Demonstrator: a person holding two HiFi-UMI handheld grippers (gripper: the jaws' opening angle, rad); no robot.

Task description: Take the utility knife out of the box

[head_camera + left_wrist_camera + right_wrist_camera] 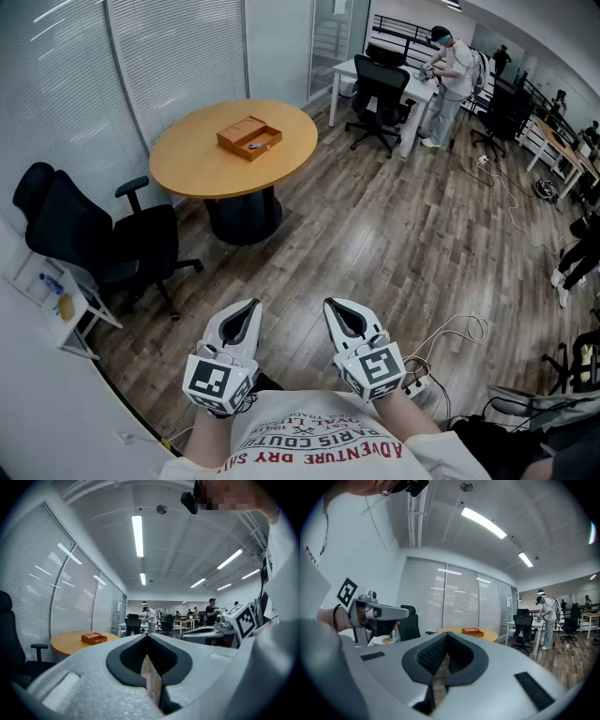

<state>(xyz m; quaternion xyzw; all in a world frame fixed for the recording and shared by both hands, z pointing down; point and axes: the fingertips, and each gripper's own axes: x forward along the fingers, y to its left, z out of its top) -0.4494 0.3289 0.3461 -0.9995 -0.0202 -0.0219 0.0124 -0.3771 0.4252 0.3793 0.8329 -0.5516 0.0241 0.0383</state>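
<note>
Two hand-held grippers (251, 305) (332, 305) (both closed) hang far from the box (249, 138).

white left tongs (251, 305), right tongs (331, 305), lettered shirt (319, 441)

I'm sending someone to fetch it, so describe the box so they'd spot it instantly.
Find the round wooden table by the window blinds. On its top sits a flat orange-brown box, partly open. It is the only thing on that table.
</note>
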